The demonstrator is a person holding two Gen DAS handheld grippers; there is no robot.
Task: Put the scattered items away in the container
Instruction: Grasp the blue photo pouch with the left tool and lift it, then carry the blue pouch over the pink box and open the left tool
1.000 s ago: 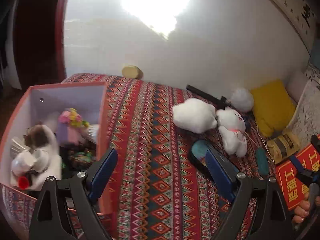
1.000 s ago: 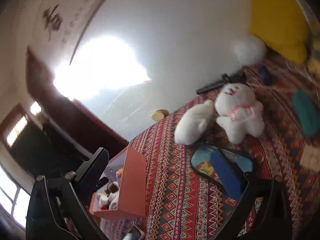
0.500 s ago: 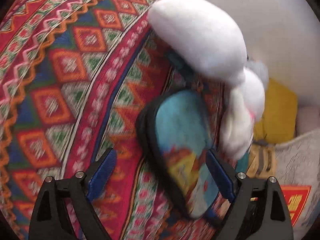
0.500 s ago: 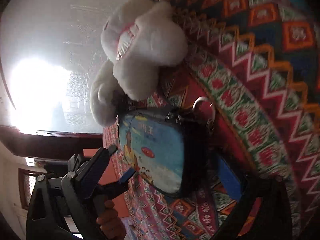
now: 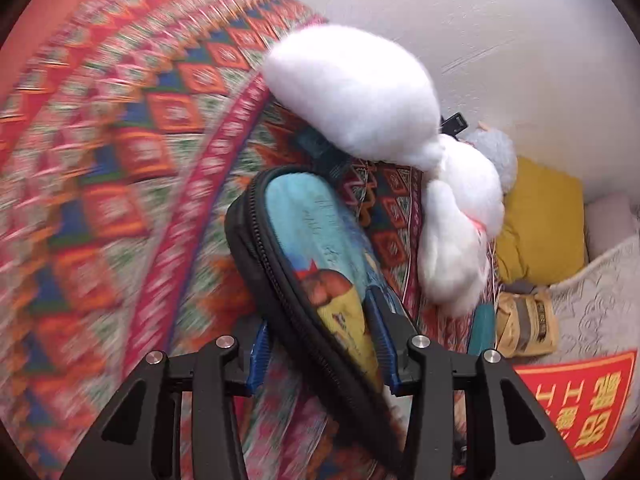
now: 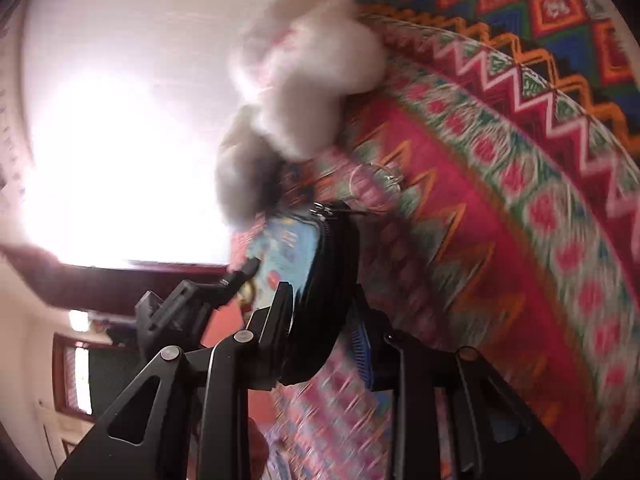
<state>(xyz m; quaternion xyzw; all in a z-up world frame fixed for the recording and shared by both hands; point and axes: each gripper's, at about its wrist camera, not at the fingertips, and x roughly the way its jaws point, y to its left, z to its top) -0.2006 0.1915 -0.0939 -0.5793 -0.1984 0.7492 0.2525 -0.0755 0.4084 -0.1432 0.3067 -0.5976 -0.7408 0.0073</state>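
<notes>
As both tools close, zip pouch (image 5: 320,264) between (tilted), patterned cloth (image 5: 120,160)

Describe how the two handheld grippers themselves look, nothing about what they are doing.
Both the left gripper and the right gripper are matte black, angular frames with triangular cut-outs and round silver screw heads. Their fingers carry ribbed blue pads. No cables, markings or sleeves show.
</notes>
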